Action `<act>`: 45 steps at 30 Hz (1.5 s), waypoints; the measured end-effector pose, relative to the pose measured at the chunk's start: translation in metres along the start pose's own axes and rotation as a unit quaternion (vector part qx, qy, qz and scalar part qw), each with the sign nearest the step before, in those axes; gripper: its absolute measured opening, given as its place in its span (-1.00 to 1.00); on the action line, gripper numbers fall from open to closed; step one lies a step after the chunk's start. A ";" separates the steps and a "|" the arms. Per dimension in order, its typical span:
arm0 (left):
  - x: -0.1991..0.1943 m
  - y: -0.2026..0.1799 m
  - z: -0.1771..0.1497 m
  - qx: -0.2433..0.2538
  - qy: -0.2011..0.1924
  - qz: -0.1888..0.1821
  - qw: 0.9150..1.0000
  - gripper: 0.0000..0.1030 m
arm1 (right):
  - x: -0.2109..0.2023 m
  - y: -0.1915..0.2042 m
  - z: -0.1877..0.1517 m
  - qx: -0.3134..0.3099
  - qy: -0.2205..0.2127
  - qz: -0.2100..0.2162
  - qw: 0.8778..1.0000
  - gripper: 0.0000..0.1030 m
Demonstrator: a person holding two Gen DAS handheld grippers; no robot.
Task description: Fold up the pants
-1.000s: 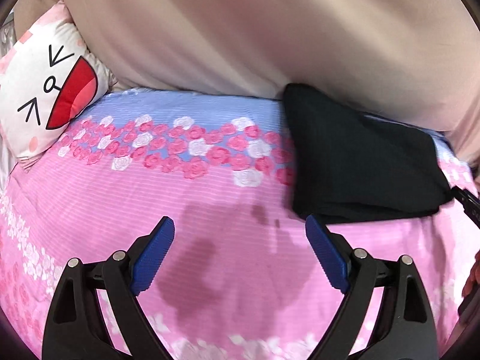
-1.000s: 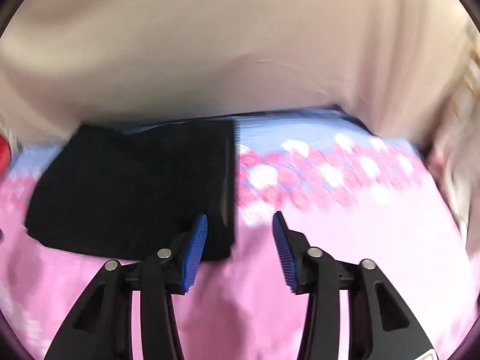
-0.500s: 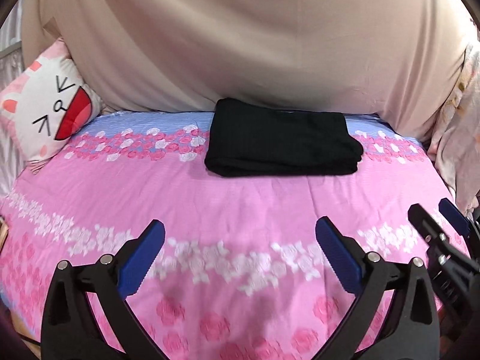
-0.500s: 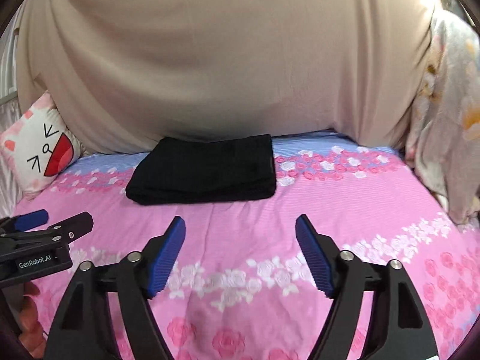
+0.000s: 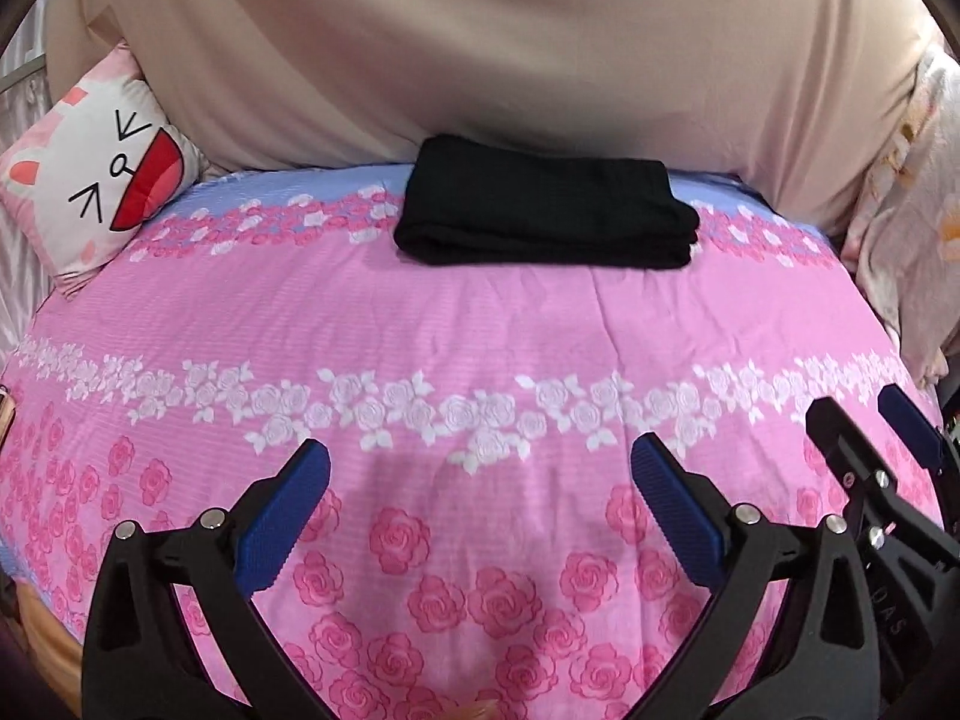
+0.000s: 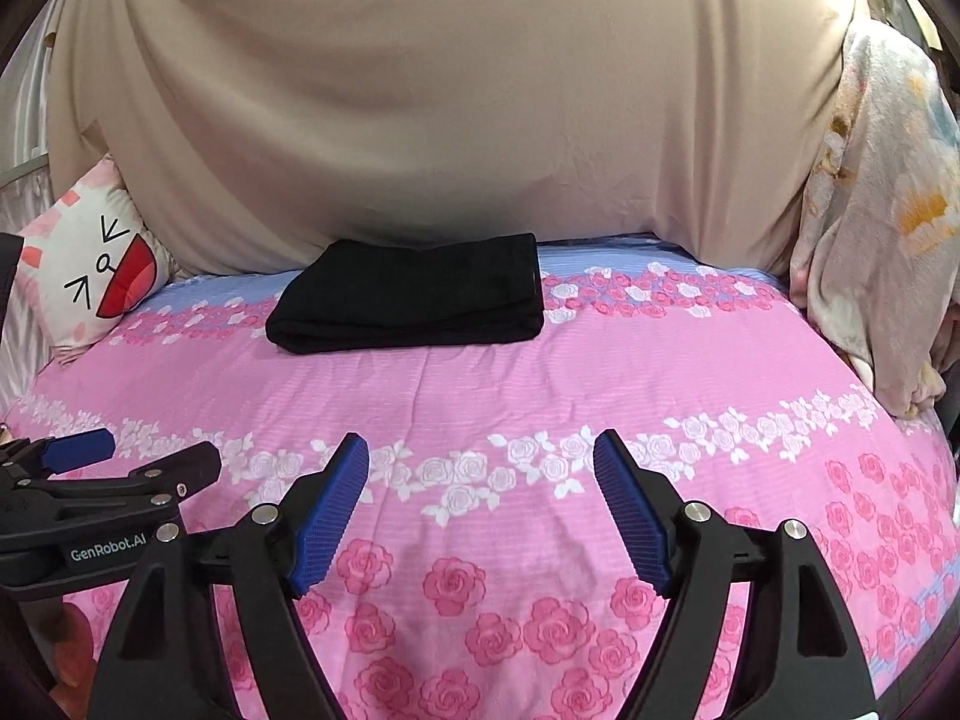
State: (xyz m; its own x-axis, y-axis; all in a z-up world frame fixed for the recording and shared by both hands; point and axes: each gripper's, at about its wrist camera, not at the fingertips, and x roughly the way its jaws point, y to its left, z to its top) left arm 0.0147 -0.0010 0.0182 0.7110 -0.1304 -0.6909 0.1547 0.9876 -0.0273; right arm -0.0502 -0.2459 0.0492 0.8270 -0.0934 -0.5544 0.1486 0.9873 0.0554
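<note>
- Looking from the left wrist, the pants [image 5: 543, 219] lie folded into a neat black stack at the far edge of the bed [image 5: 480, 348]; the left gripper [image 5: 480, 510] hangs well short of them, jaws wide apart and empty.
- From the right wrist, the right gripper [image 6: 480, 507] also shows parted, empty jaws; folding looks finished.

— What's ahead of me?
— My bed's pink rose-printed sheet [image 5: 480, 324], a beige draped cloth backdrop [image 6: 450, 90], a white cartoon-face cushion [image 5: 102, 180] left, a pale floral blanket [image 6: 882, 228] right.
</note>
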 end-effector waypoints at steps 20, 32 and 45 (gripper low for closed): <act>0.010 0.002 -0.016 0.014 0.004 0.015 1.000 0.91 | 0.014 0.003 -0.015 -0.005 0.026 -0.008 1.000 0.49; 0.013 0.001 -0.018 0.016 0.007 0.017 1.000 0.91 | 0.015 0.005 -0.017 -0.005 0.030 -0.009 0.999 0.49; 0.018 0.003 -0.020 0.017 0.014 0.019 1.000 0.91 | 0.016 0.001 -0.018 -0.006 0.033 -0.010 0.999 0.49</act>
State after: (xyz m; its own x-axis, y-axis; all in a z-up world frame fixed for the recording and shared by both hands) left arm 0.0142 0.0012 -0.0083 0.6975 -0.0906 -0.7109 0.1521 0.9881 0.0234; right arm -0.0460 -0.2438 0.0253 0.7857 -0.1049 -0.6097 0.1577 0.9869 0.0335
